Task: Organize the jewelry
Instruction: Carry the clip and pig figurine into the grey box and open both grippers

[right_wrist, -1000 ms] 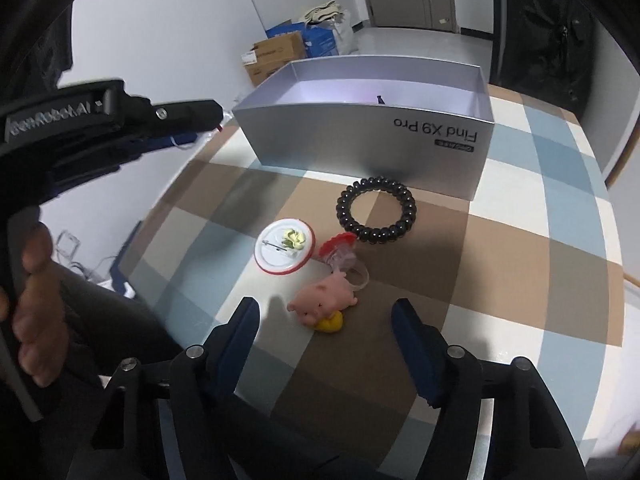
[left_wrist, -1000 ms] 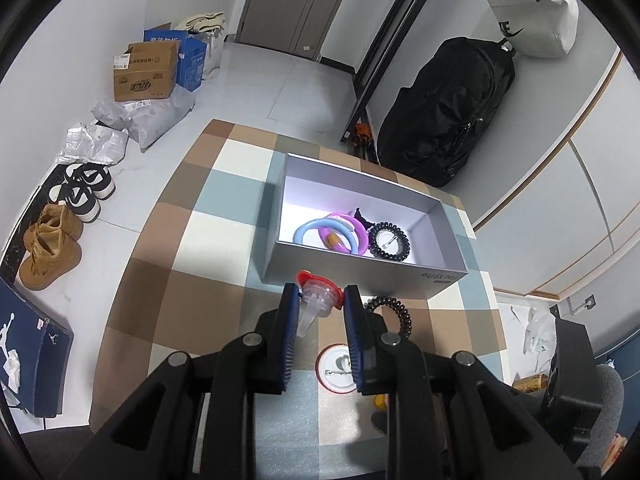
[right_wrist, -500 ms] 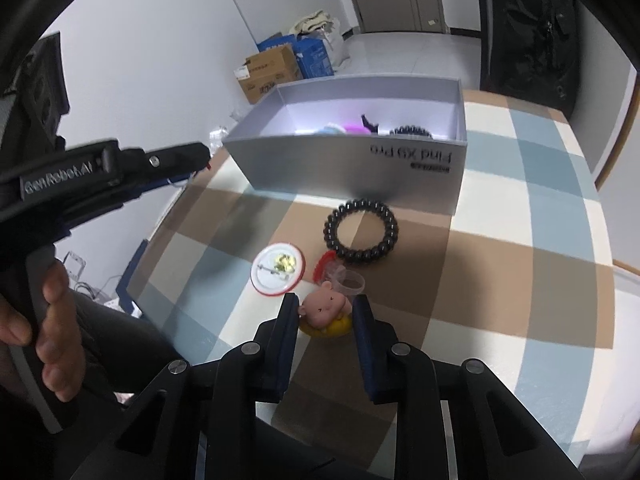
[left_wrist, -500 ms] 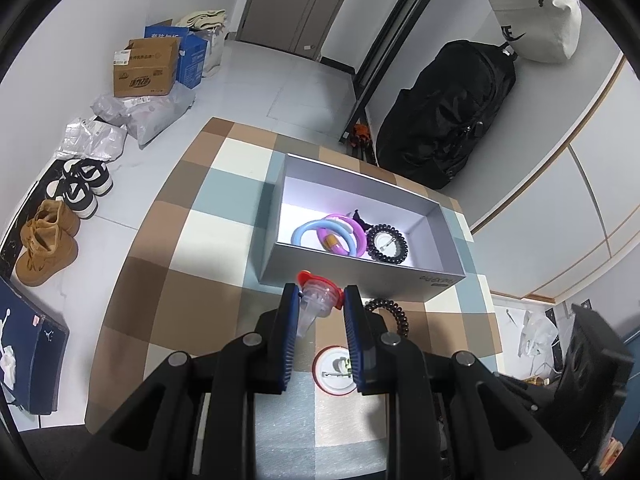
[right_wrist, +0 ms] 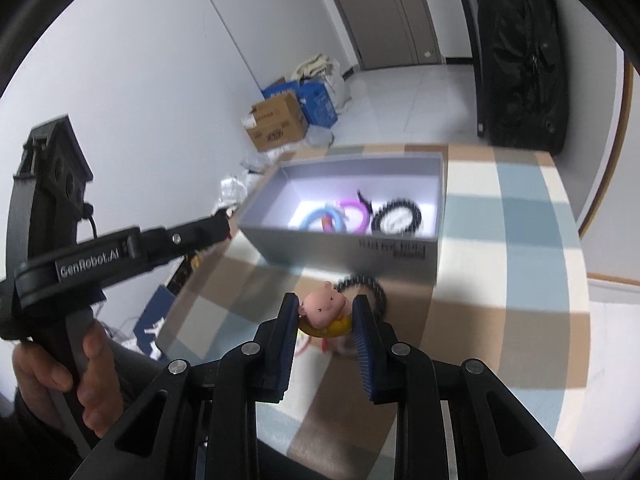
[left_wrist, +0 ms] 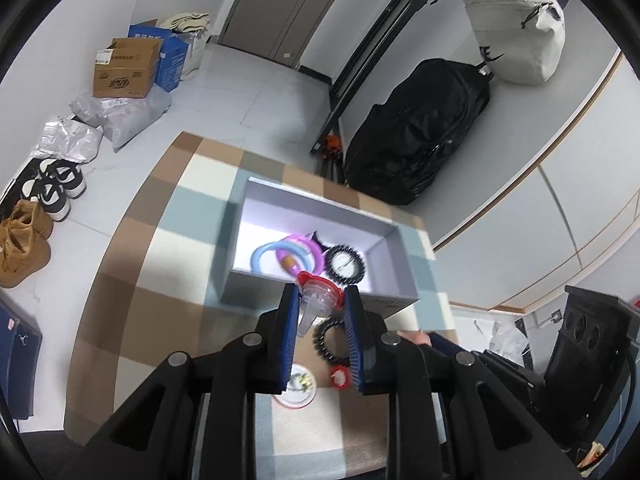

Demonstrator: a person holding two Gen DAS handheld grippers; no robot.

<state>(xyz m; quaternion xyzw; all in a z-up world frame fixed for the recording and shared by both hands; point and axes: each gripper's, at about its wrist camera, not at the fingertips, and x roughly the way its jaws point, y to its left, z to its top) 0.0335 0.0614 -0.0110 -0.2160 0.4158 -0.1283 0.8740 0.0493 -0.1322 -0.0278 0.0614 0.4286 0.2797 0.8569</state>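
My left gripper (left_wrist: 320, 300) is shut on a clear plastic piece with a red rim (left_wrist: 318, 294), held in the air just short of the grey box (left_wrist: 320, 298). The box (right_wrist: 352, 246) holds a blue ring (left_wrist: 266, 254), a purple ring (left_wrist: 304, 250) and a black beaded bracelet (left_wrist: 344, 262). My right gripper (right_wrist: 325, 310) is shut on a pink pig charm on a yellow base (right_wrist: 323, 308), lifted above the table. A second black beaded bracelet (left_wrist: 330, 340) lies on the checked cloth before the box, also in the right wrist view (right_wrist: 366, 286).
A round white badge with a red rim (left_wrist: 296, 388) and a small red piece (left_wrist: 340, 376) lie on the cloth near me. The left gripper's body (right_wrist: 120, 250) and the hand holding it cross the right wrist view at left. A black bag (left_wrist: 416, 140) stands behind the table.
My right gripper closed on the pig charm and lifted it off the cloth toward the box. My left gripper carried the red-rimmed piece higher and nearer the box.
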